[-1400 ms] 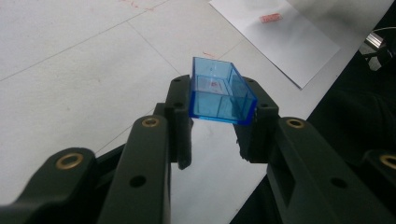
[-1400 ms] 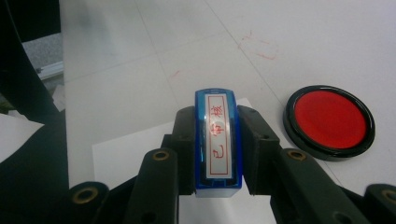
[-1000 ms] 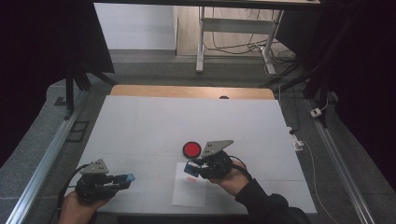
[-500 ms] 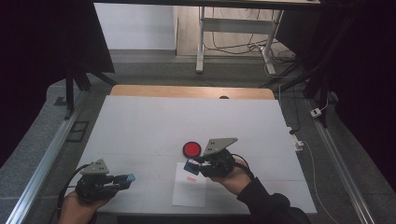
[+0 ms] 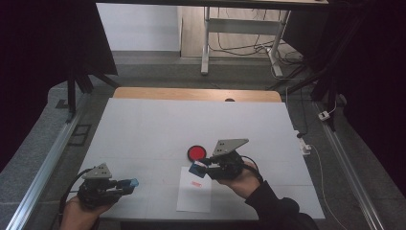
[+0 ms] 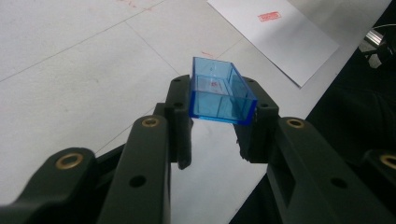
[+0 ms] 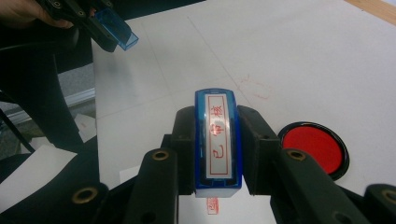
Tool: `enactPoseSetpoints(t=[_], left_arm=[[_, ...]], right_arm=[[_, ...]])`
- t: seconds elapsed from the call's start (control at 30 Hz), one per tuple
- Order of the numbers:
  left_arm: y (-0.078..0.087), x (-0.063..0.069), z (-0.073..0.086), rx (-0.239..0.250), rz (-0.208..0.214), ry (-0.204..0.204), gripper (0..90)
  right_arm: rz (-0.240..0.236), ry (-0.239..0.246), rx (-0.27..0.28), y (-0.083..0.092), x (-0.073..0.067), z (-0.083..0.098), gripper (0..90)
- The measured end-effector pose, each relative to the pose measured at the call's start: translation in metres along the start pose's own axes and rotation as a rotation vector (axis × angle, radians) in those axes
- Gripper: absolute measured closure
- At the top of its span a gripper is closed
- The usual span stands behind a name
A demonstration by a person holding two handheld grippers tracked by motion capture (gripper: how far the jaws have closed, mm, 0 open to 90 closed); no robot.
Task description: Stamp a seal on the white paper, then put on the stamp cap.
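Note:
My right gripper (image 5: 200,167) is shut on a blue stamp (image 7: 218,142) whose white label carries red characters; it hangs above a white sheet of paper (image 5: 195,189) that bears a small red imprint (image 5: 195,183). A round red ink pad (image 5: 196,153) lies just beyond the stamp on the table. Near the front left corner my left gripper (image 5: 128,183) is shut on the stamp's clear blue cap (image 6: 220,91), held open-side up above the table. In the left gripper view the sheet (image 6: 275,35) and its imprint (image 6: 269,17) lie farther off.
The white table top (image 5: 191,129) has a wooden strip (image 5: 196,94) along its far edge. Metal rails (image 5: 45,172) run down both sides. A desk frame and cables (image 5: 239,43) stand on the floor beyond. A few faint red marks (image 7: 254,88) stain the table.
The right gripper with the stamp has shifted slightly toward the near edge, over the paper. The left gripper has stayed put.

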State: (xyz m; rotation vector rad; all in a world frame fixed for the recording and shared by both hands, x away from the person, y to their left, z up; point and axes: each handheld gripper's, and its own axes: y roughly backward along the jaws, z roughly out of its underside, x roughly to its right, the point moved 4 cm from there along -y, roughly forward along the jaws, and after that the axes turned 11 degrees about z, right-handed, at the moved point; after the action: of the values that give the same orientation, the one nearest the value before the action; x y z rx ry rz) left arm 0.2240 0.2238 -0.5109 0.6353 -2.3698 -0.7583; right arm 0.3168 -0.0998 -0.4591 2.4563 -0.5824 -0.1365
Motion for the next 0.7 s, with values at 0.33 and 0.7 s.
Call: enactPoseSetpoints(t=[0.33, 0.7], left_arm=[[0.0003, -0.0003, -0.0004, 0.005, 0.001, -0.003, 68.1], [0.0006, 0.0015, -0.0026, 0.017, 0.007, -0.019, 68.1]], right_arm=[[-0.004, 0.004, 0.006, 0.0024, 0.0009, -0.0012, 70.0], [-0.007, 0.010, 0.013, 0.0041, 0.0002, -0.0027, 70.0]])
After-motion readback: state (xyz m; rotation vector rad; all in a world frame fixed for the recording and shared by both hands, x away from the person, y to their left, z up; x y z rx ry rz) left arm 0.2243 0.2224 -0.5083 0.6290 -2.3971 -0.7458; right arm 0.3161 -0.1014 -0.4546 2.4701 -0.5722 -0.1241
